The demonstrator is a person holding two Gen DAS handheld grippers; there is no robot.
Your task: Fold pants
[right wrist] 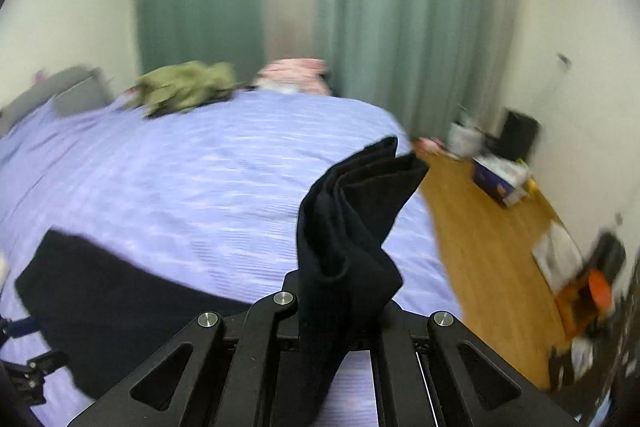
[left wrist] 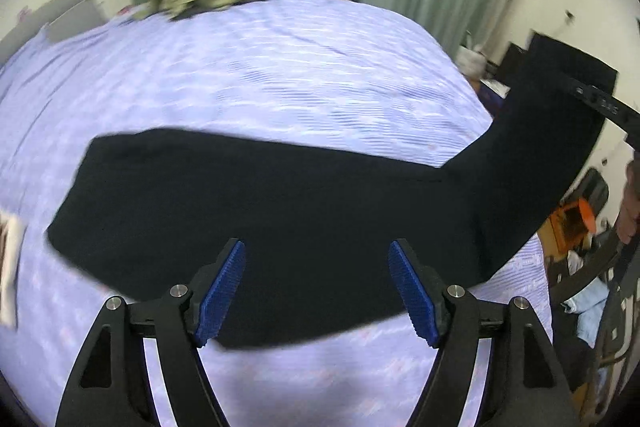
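Pants [left wrist: 280,219] lie lengthwise on bed [left wrist: 240,67] — my right gripper [right wrist: 340,307] pinches one end, raised; left gripper [left wrist: 318,291] wide open, empty. Cross-fold remains, I judge.

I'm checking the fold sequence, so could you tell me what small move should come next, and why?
Probably carry the right gripper leftward over the bed, laying its lifted end onto the flat part of the black pants. It is shut on that raised end, while the left gripper hovers open above the flat part.
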